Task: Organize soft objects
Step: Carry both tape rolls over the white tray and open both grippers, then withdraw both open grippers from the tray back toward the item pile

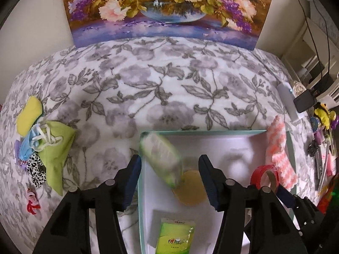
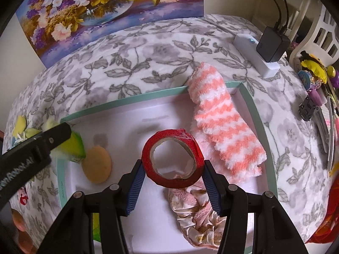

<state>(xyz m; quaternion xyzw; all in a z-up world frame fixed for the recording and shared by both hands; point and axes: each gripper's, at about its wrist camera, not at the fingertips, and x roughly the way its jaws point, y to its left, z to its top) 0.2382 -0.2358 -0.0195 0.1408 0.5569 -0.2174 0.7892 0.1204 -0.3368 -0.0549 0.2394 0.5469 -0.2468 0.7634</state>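
Note:
A shallow white box with a teal rim lies on the floral blanket. My left gripper is open above its left side. A blurred green-and-white tissue pack is in the air between the jaws, over the box; it also shows in the right wrist view. A round tan puff and a green tissue packet lie in the box. My right gripper is shut on a red tape roll over the box. A pink-and-white fuzzy sock and a pale scrunchie lie in the box.
A pile of soft items lies left on the blanket: a yellow cloth, a lime pouch, a blue mask, a black-and-white scrunchie. A white power strip with a black charger and small clutter sit at the right. A flower painting stands behind.

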